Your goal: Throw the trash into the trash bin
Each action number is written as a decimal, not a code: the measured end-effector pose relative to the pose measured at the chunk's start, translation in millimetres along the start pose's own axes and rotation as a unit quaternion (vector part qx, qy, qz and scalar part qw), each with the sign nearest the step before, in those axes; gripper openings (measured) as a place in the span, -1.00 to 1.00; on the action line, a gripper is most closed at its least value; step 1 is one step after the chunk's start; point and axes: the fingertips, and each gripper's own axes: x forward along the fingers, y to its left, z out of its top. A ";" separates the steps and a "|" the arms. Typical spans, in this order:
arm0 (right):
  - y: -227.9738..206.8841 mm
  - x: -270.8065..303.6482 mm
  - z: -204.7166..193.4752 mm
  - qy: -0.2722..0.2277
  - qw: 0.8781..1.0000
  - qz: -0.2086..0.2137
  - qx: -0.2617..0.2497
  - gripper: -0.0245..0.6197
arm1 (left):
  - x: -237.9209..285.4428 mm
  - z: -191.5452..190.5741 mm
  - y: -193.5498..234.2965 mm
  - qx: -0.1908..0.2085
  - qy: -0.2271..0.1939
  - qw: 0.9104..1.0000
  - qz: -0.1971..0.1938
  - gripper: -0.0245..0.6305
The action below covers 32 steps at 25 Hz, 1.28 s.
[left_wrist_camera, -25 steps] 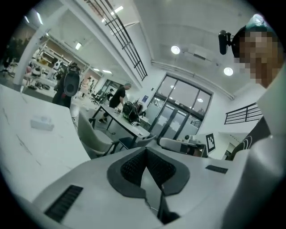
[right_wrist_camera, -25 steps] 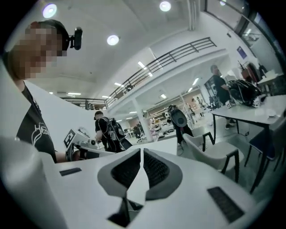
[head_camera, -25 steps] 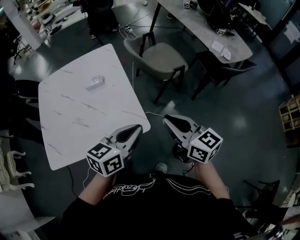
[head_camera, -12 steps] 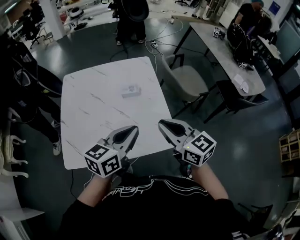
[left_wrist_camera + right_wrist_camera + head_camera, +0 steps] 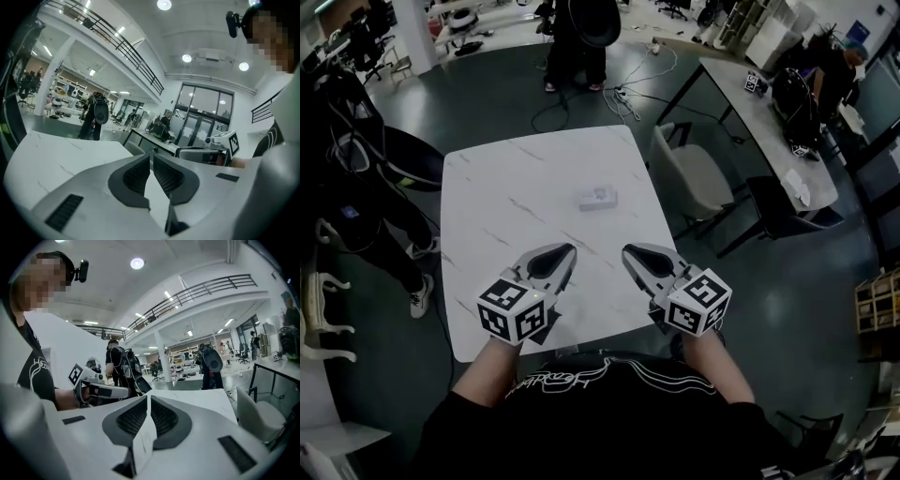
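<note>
Readable text: none in any view.
Left cube (image 5: pixel 517 314): black-and-white square markers on its faces; no letters or digits.
Right cube (image 5: pixel 700 302): the same kind of square markers; no letters or digits.
Shirt (image 5: pixel 581 375): white script lettering across the black chest, strokes run together, not legible.
Shirt emblem (image 5: pixel 37 367): white outline lettering, blurred, not legible.
Box (image 5: pixel 597 198): pale face on the table (image 5: pixel 487 216), any print too small to tell.
Slip (image 5: pixel 143 441): between the jaws of the right gripper (image 5: pixel 148 398); faint grey marks, not legible.
</note>
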 end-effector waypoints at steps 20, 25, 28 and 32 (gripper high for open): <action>-71.7 -2.2 -104.8 0.071 0.979 -0.130 0.140 -0.78 | 173.4 -55.9 155.0 0.187 0.194 0.961 -0.066 0.01; -82.6 -16.8 -120.4 0.082 0.972 -0.157 0.155 -0.78 | 201.5 -88.0 178.1 0.204 0.226 0.950 -0.078 0.11; -87.7 -27.5 -130.0 0.087 0.968 -0.171 0.163 -0.78 | 211.3 -100.7 184.2 0.221 0.231 0.944 -0.087 0.16; -94.0 -39.3 -138.5 0.083 0.963 -0.186 0.177 -0.78 | 221.8 -106.6 195.4 0.236 0.227 0.942 -0.077 0.16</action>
